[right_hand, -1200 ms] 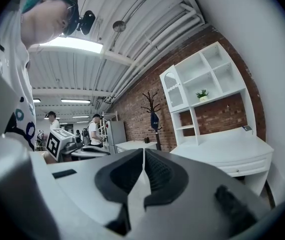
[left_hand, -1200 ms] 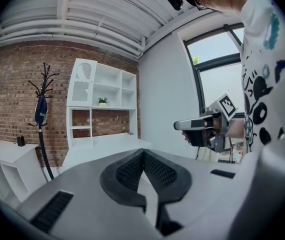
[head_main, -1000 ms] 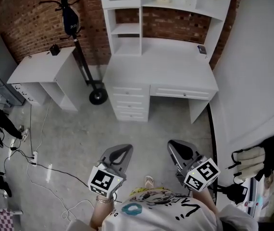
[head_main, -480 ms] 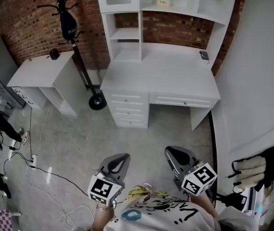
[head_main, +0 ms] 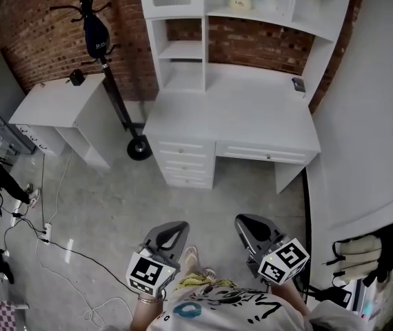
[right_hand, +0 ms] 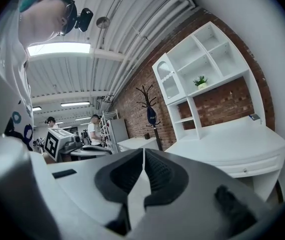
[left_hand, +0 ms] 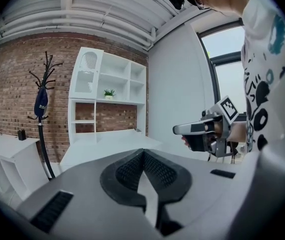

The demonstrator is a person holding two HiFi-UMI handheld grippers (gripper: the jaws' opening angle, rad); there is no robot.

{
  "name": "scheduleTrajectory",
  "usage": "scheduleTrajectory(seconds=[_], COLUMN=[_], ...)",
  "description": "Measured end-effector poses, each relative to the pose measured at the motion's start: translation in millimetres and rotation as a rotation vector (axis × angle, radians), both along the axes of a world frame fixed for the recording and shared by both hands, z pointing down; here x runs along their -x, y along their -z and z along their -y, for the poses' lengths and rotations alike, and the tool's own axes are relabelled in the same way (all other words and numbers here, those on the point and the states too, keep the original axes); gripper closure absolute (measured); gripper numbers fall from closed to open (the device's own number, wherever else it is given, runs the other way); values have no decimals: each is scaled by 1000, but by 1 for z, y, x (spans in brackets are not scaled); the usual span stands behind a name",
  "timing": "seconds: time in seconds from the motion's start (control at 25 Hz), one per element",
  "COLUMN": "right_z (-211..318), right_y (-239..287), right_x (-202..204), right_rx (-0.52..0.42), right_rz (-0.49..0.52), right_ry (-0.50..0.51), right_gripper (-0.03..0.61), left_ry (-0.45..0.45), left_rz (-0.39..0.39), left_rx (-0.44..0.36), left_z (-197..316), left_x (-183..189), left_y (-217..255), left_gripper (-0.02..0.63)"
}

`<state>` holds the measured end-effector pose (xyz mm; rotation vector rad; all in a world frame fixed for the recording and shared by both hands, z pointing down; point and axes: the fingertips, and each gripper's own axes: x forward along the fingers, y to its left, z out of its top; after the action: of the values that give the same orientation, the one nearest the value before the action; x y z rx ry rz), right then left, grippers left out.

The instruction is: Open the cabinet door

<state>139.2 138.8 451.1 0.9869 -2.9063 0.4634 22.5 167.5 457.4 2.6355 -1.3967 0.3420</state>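
Out on the concrete floor, well short of the white bench, the person holds both tongs low in front of the body. The left tongs and the right tongs are each clenched on nothing, pads meeting with no gap.

I'd call this the approach: nothing is touched yet. The cabinet door, arched and white, looks shut in the upper left corner of the shelving above the bench, well apart from either pair. The next move, I reckon, calls for crossing that floor, lifting one pair high, and parting its pads to catch the door's edge or knob.

The head view shows the floor between person and bench but sees that door only steeply from above. The gripper views show its arched front. Only the right gripper view catches people working down the room.
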Motion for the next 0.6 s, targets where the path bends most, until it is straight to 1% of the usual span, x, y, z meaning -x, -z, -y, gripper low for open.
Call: scheduleTrajectory(seconds=[0.32,0.6], right_z=[56,95], right_y=[13,22], right_x=[23,53], right_rx=[-32,-46], right_rz=[-1,4], right_ry=[-8,-21], right_gripper=[549,549], left_ry=[-37,-44], left_rz=[-1,-1], left_rx=[-27,-28], left_z=[58,97], left_x=[15,48], left_y=[9,13], left_gripper=[600,600])
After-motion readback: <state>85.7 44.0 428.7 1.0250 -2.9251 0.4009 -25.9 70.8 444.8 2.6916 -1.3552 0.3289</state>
